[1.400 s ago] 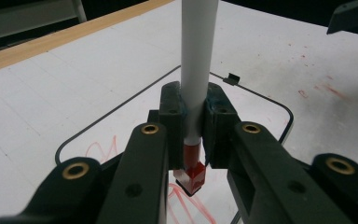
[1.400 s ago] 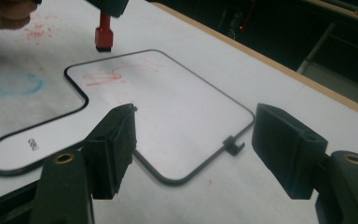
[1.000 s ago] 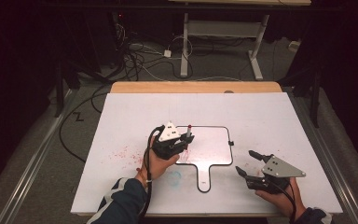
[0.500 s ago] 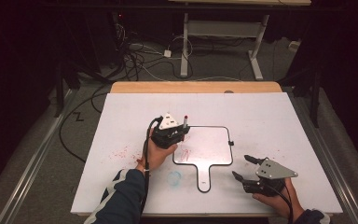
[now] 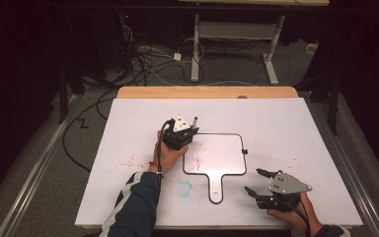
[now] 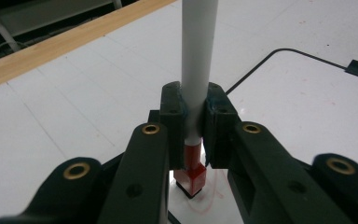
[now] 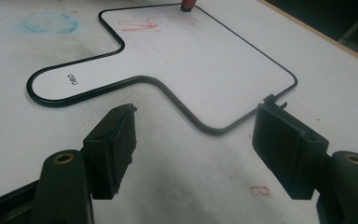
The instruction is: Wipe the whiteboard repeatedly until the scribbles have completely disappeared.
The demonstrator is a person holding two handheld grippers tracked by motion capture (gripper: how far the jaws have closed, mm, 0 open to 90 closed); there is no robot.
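A small paddle-shaped whiteboard with a black rim lies flat mid-table, its handle toward me. My left gripper is at its far left corner, shut on a white-barrelled red marker held upright. The marker's red tip touches the board. Red scribbles run along the board's left side. My right gripper hovers open near the table's front right, short of the board, with nothing between its jaws. The marker tip is at the top of the right gripper view.
The white table top carries a blue smudge left of the board's handle and faint red specks at the left. A wooden strip edges the far side. Cables and desk legs lie on the floor beyond.
My left gripper has carried the marker a little farther away, toward the board's far left corner. My right gripper has drifted slightly left and nearer to me, still open.
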